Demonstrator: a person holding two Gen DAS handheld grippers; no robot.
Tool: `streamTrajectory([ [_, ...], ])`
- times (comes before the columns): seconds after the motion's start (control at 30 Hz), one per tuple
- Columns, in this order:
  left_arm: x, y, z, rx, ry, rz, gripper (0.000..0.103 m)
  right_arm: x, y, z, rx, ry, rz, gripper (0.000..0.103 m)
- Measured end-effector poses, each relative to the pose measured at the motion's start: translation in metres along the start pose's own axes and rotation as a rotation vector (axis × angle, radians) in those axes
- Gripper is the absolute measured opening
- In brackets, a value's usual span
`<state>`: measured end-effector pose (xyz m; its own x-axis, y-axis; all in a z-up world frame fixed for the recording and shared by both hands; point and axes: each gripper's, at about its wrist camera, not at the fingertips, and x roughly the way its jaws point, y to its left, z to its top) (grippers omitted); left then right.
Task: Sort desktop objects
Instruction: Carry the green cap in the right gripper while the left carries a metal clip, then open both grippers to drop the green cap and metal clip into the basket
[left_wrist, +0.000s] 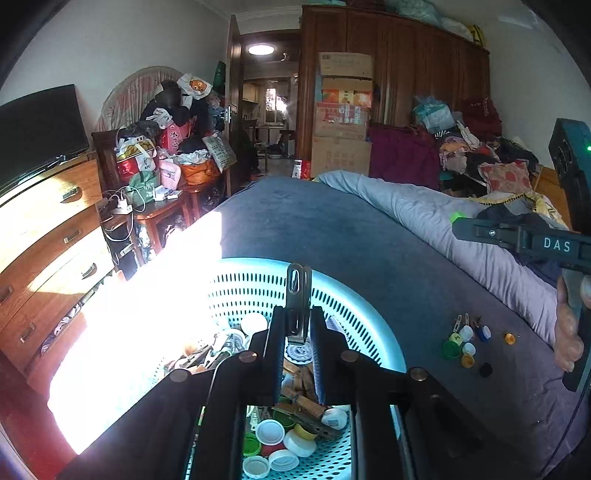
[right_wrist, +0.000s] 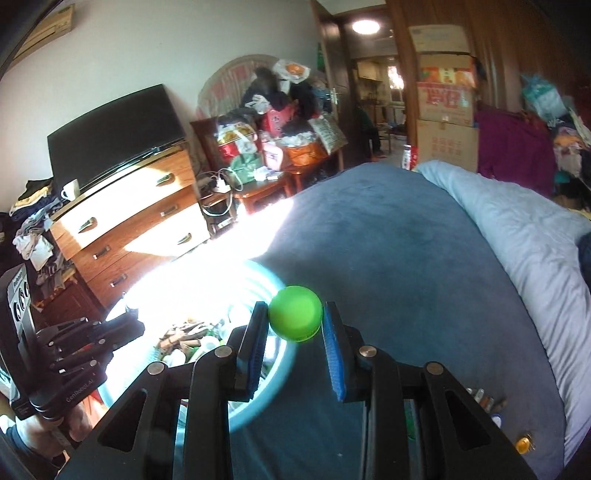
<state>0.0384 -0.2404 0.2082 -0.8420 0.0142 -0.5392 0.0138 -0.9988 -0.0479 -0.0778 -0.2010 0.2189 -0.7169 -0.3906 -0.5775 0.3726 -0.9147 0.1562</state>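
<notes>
It was a lived-in bedroom at home — a bed (left_wrist: 332, 229) with a rumpled quilt (left_wrist: 443, 221), a wooden dresser (left_wrist: 48, 229) bearing a TV (left_wrist: 37, 129), a tall wardrobe (left_wrist: 406, 74), stacked boxes (left_wrist: 343, 110) and heaped clothes (left_wrist: 472, 147).

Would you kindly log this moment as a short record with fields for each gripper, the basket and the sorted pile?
left gripper: shut on a clothespin, above the basket
right gripper: shut on a green cap, near the basket's rim
basket: pale blue, perforated, holding caps and wooden clothespins
sorted pile: small caps and clips on the blue bedspread, right of the basket
</notes>
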Motion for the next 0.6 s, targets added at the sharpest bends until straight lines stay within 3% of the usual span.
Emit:
streamTrajectory([
  [0.27,0.009,0.023,-0.001,-0.034,0.040,0.029,0.013,0.045,0.034,0.014,-0.017,0.074,0.057,0.028],
  [0.6,0.036,0.033,-0.009,-0.066,0.160,0.049,0.013,0.075,0.057,0.015,-0.041,0.204,0.128,0.028],
])
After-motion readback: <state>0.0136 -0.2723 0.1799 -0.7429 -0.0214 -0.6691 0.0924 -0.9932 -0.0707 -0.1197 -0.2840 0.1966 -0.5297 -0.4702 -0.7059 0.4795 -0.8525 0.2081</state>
